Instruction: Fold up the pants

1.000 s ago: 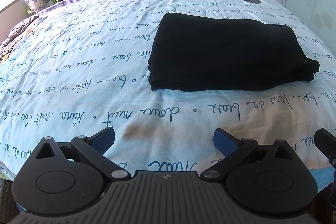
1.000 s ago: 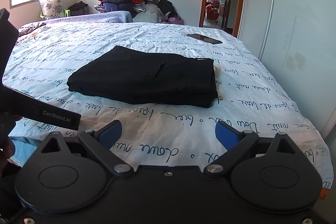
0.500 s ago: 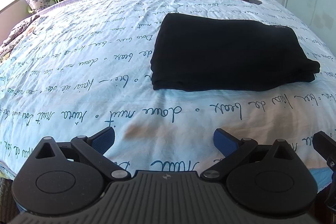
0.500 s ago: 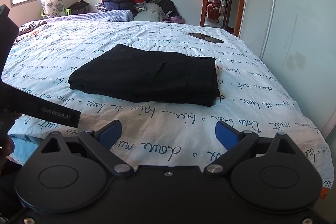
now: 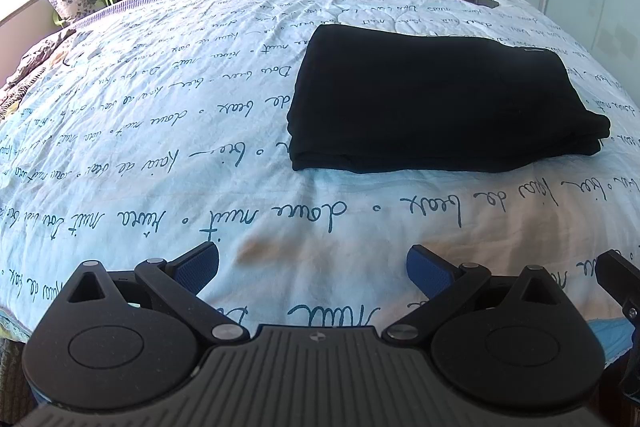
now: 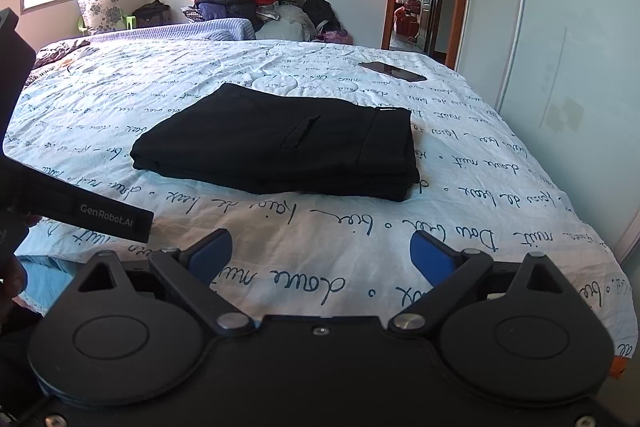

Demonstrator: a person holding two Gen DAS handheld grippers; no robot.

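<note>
Both views barely shifted, folded pants on script-print bedspread, both jaws wide, empty.

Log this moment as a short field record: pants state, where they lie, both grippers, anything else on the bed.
pants: black, folded into a compact stack
location: on the bedspread, untouched
left gripper: open, empty, short of the pants
right gripper: open, empty, short of the pants
other: phone at the bed's far side, apart from the pants
task status: looks folded
</note>
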